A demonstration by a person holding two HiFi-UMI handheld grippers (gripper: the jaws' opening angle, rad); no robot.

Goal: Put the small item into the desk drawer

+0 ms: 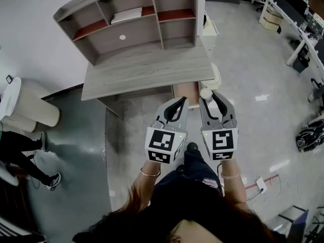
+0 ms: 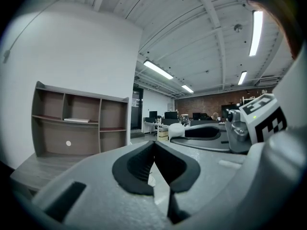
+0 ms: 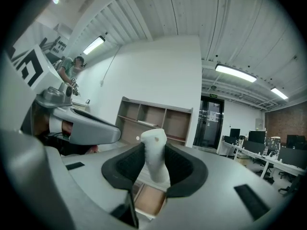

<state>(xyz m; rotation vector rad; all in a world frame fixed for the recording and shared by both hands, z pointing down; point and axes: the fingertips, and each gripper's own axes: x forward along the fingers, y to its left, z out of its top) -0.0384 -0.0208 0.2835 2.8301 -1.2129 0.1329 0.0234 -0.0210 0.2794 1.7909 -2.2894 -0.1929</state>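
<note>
White and matte, the small lumpy white item [image 3: 156,158] sits upright between the black ribbed pads of the right gripper [image 1: 207,96], pinched about its middle, with a rounded top rising above the jaws and a narrower foot hanging below. The jaws stand partly apart, closed only as far as its body allows. It looks light and somewhat soft, perhaps foam or clay, so I judge a gentle hold is enough and a hard squeeze could dent it. The waist where the pads now bear seems the best place, since the rounded top could slip out. The left gripper [image 1: 178,102] is beside it, jaws brought together with nothing in them. Just ahead and below, under the grey wood-grain desk with its shelf hutch [image 1: 147,67], the pulled-out drawer with a pale brown floor [image 1: 188,91] lies open
</note>
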